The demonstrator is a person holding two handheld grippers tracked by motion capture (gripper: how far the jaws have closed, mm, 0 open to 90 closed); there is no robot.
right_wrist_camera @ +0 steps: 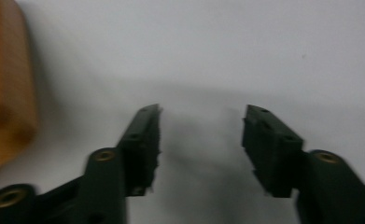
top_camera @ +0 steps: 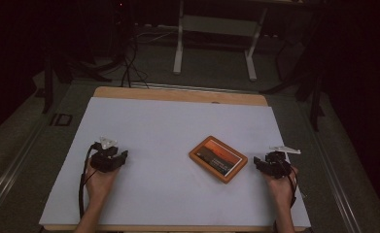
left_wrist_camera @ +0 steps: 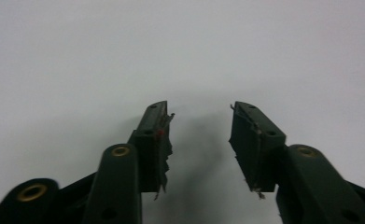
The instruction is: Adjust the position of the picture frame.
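Left tool [left_wrist_camera: 200,126] and right tool [right_wrist_camera: 201,130] both released; high view adds picture on orange frame [top_camera: 218,158].

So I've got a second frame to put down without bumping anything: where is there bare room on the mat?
The white mat is bare between the left gripper and the wooden-framed picture, and across its whole far half. The one tight spot is the narrow gap between the picture and the right gripper, whose open jaws hold nothing.

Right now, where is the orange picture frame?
In the high view the orange picture frame lies flat on the white table cover, right of centre, just left of the right gripper.
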